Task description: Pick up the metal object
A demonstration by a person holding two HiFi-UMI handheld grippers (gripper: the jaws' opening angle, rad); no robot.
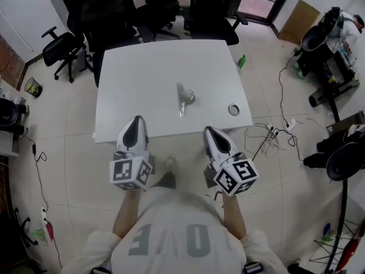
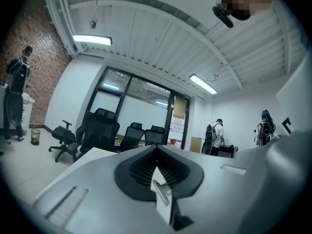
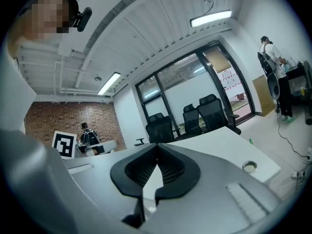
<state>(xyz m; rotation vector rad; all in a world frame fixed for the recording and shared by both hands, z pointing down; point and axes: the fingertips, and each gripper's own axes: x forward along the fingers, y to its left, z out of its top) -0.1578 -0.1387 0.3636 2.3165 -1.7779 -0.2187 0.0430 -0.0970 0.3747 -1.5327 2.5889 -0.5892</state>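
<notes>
The metal object (image 1: pixel 183 97), a shiny silvery piece with a slim straight shank and a bulkier rounded head, is seen lying flat near the middle of the white table (image 1: pixel 142 67), whose top is smooth, matte and rectangular. A small round ring (image 1: pixel 234 109) with a bright rim is set into the tabletop to the object's right, close to the near right corner. The left gripper (image 1: pixel 137 119) and the right gripper (image 1: pixel 210 129) are held over the table's near edge, well apart from the object, one on each side of it. Both pairs of grey jaws with ribbed black pads are closed tip to tip, and nothing is gripped between them. Black mesh office chairs (image 1: pixel 114 10) are ranged along the far side on a pale tiled floor (image 1: pixel 68 170).
</notes>
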